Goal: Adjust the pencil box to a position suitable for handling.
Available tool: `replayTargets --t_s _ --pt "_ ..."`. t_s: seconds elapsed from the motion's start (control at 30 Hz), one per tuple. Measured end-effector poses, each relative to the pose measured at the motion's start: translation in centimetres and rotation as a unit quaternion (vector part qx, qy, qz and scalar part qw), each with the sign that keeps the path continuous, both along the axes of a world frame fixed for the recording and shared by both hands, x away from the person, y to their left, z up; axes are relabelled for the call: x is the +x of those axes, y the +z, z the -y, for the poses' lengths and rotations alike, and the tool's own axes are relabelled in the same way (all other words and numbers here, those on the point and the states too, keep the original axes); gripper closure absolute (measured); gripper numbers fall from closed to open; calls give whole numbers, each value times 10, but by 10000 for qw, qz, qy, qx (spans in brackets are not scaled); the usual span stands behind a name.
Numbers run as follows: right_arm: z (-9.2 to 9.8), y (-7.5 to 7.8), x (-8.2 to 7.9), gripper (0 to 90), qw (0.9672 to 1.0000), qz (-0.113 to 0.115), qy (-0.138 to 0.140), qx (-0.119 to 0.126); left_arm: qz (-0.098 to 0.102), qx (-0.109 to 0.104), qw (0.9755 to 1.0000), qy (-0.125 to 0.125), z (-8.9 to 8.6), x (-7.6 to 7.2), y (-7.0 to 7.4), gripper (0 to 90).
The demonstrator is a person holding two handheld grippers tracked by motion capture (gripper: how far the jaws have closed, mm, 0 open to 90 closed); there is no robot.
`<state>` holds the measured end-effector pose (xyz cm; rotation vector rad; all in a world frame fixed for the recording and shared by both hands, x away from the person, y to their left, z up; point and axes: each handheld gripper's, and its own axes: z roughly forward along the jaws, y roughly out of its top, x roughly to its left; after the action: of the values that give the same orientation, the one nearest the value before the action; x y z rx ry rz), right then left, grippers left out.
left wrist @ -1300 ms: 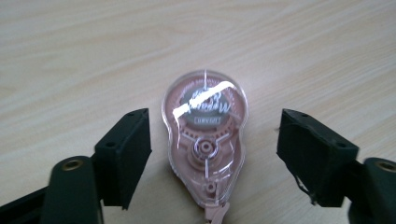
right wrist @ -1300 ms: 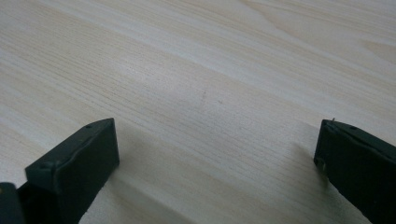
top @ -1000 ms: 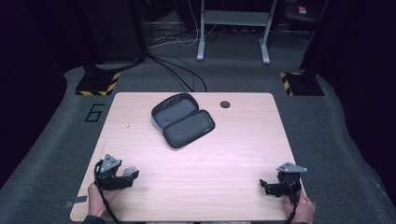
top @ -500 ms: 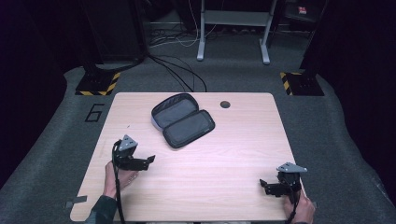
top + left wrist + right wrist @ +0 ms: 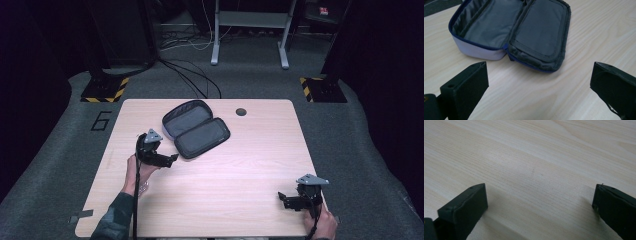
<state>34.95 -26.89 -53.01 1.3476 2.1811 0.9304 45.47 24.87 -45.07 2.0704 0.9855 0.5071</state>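
A: Near edge 1st?
B: Right gripper, black 2-jaw tool w/ grey 3-cornered plate on top, low at the near right corner of the pale wooden table. Jaws spread wide, nothing betw. them, just bare wood grain in the right gripper view.
A: And the other?
B: Left gripper, same build, sits further in on the left side, pointing right toward the case. Its jaws have just been opening; they stand released, wide apart, nothing betw. them, no contact w/ the case.
A: Where's the case?
B: Dark grey fabric zip case w/ blue zipper trim lies unzipped, both halves flat open on the table, just beyond the left gripper's tips, left of centre. Inside looks empty, grey lining.
A: Farther back?
B: Small round dark hole near the table's far edge, well apart from the case.
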Motion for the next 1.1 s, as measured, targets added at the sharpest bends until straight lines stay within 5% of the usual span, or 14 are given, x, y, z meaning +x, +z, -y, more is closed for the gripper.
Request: replayTargets --t_s 0.23,0.47,0.63,0.9,1.1 --pt "0 0 0 0 10000 -3 -6 6 -75 120 9997 -212 7 19 -2 147" --pt "0 0 0 0 10000 -11 -14 11 -56 346 9994 -74 14 36 -7 317" --pt "0 0 0 0 10000 -9 -12 10 -32 181 9997 160 15 52 -11 427" --pt "0 0 0 0 10000 -12 -12 11 65 478 9986 226 21 69 -13 601" --pt "0 0 0 0 10000 -11 -13 13 -115 518 9982 275 22 79 -23 687"
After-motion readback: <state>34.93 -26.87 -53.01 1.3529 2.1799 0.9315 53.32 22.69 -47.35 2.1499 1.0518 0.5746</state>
